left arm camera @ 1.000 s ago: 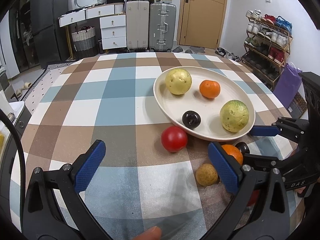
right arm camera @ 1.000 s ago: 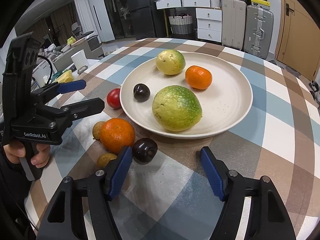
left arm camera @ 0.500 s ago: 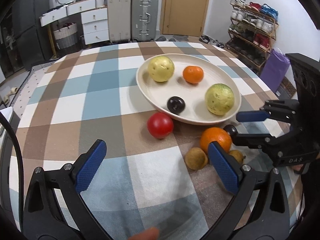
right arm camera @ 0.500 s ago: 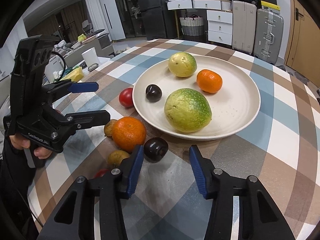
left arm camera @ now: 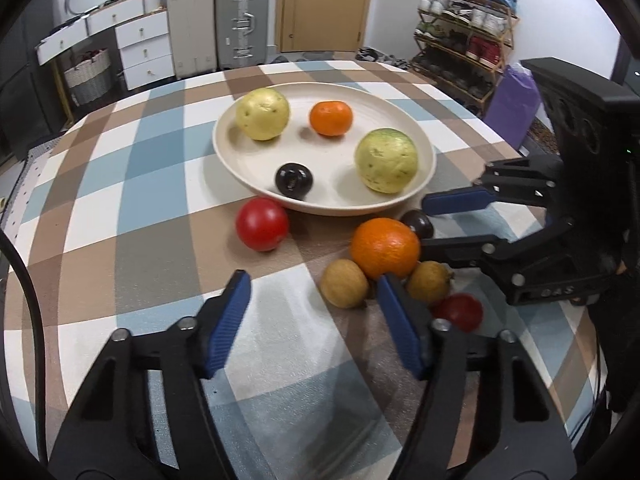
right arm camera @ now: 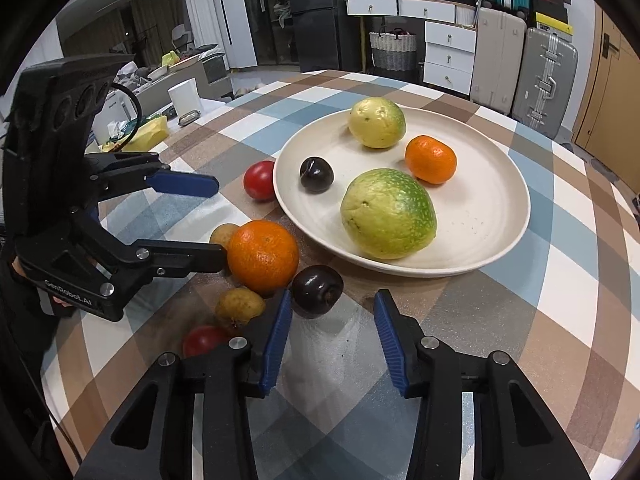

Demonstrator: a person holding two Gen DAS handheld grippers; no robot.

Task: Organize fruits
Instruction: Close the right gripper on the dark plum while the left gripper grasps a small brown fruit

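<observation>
Blue-padded jaws on both tools stand narrower than a second ago, and both are closing. The left gripper [left arm camera: 314, 318] was spread wide then; now its pads frame bare cloth, its right pad just beside the orange [left arm camera: 385, 247] and a brown fruit [left arm camera: 344, 283], grasping nothing. The right gripper [right arm camera: 330, 330] has drawn in too, with the plum [right arm camera: 317, 290] just ahead of its left pad; whether that pad touches the plum is hard to tell, but the fruit is not clamped. The plate [left arm camera: 428, 160] sits nearer the left camera's centre than before and holds two guavas [left arm camera: 386, 160], a mandarin [left arm camera: 331, 118] and a dark plum [left arm camera: 293, 180]. On the checked cloth [left arm camera: 132, 200] by the rim lie the tomato [left arm camera: 262, 223], the orange, the loose plum, two brown fruits and a small red one [left arm camera: 460, 311]. The left view alone shows a door [left arm camera: 324, 4] and shoe rack [left arm camera: 464, 44]; the right view alone shows a fridge [right arm camera: 320, 12], a side table's clutter [right arm camera: 152, 128] and the left tool's lower finger [right arm camera: 180, 258] reaching up against the orange's side.
</observation>
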